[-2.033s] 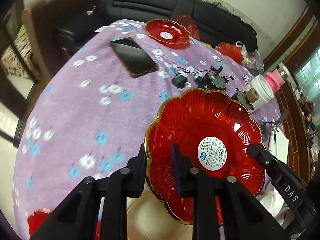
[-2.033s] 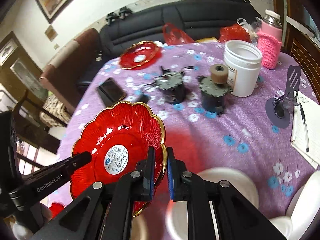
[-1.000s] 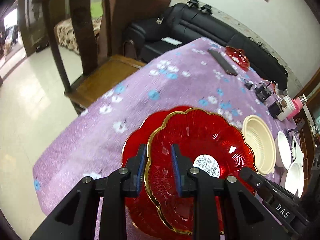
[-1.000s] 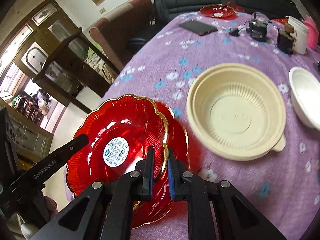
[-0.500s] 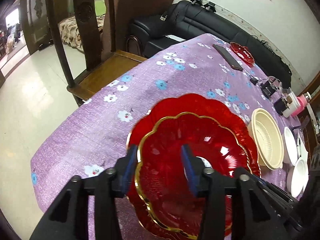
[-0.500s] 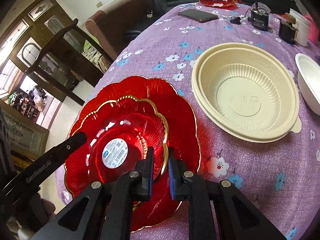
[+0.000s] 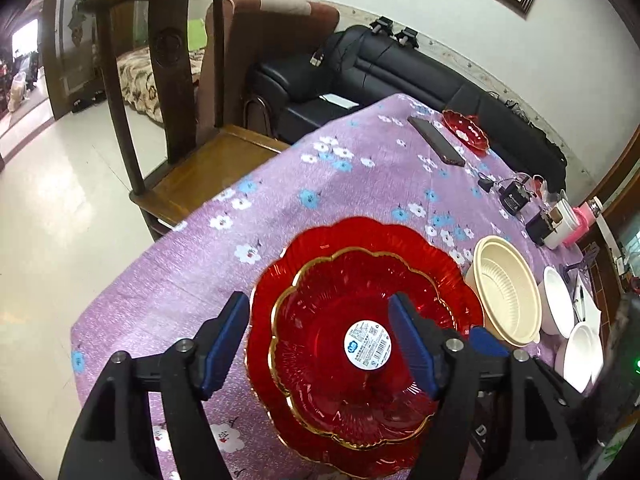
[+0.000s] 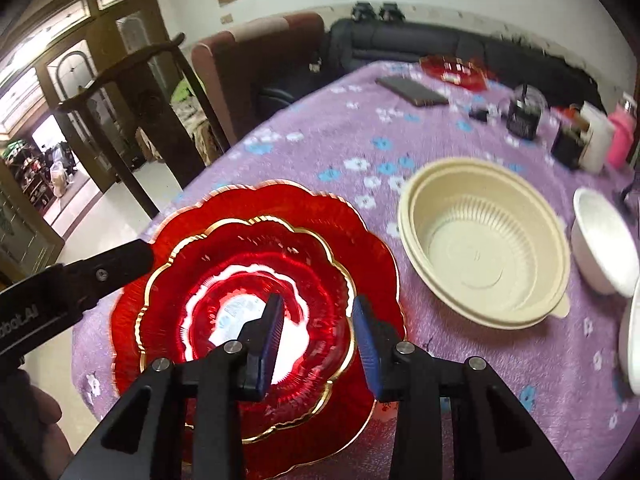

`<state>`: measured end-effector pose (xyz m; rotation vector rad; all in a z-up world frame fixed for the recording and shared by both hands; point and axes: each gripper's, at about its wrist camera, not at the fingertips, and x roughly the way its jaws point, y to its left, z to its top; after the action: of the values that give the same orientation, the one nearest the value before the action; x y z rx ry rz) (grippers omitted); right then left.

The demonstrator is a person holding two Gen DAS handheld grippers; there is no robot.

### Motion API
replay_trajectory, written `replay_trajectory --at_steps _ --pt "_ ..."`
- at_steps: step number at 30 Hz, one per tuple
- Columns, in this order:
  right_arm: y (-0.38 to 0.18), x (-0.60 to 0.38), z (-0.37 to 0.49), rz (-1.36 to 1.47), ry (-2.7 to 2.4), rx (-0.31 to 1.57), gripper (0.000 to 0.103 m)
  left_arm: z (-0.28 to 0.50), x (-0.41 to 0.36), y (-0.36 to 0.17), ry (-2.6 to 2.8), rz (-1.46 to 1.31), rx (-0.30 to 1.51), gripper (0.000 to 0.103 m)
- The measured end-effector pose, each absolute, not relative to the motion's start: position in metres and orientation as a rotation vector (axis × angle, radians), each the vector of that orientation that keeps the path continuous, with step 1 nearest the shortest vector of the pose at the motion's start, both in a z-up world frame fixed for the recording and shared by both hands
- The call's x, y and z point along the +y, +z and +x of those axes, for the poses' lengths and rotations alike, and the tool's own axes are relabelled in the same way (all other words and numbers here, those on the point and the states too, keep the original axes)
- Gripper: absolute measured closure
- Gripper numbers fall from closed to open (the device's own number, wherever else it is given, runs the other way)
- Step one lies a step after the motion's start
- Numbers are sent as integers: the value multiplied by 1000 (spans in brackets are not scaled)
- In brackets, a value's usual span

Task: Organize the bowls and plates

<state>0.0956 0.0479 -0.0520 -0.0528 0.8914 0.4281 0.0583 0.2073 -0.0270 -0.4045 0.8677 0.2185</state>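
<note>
A red gold-rimmed plate point(image 7: 352, 344) point(image 8: 248, 312) with a white label lies nested on a larger red plate point(image 7: 360, 240) point(image 8: 360, 240) near the table's corner. My left gripper point(image 7: 320, 336) is open, its jaws straddling the smaller plate's left part without gripping it. My right gripper point(image 8: 318, 336) is open just above that plate's right rim. A cream bowl point(image 7: 506, 288) point(image 8: 484, 248) sits to the right of the plates, then white bowls point(image 7: 558, 304) point(image 8: 604, 240). A third small red plate point(image 7: 466, 132) point(image 8: 456, 70) lies at the far end.
The table wears a purple flowered cloth point(image 7: 340, 184). A phone point(image 7: 436, 140), black motors point(image 7: 516, 194), a white jar point(image 8: 598, 136) and a pink bottle point(image 8: 622, 138) stand further back. A wooden chair point(image 7: 180, 120) is at the table's left edge; a black sofa point(image 7: 400, 64) is behind.
The smaller red plate was carried over and set down on the larger one. Both grippers have opened and let go of its rim, the left one first.
</note>
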Motion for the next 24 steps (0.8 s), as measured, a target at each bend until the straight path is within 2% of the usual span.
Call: replay_trajectory --at_steps 13,24 --pt "-15 -8 58 45 355 721 54 49 171 -5 226 -267 810 27" --pt "-21 -107 47 219 214 720 50 35 127 15 308 -104 676 27"
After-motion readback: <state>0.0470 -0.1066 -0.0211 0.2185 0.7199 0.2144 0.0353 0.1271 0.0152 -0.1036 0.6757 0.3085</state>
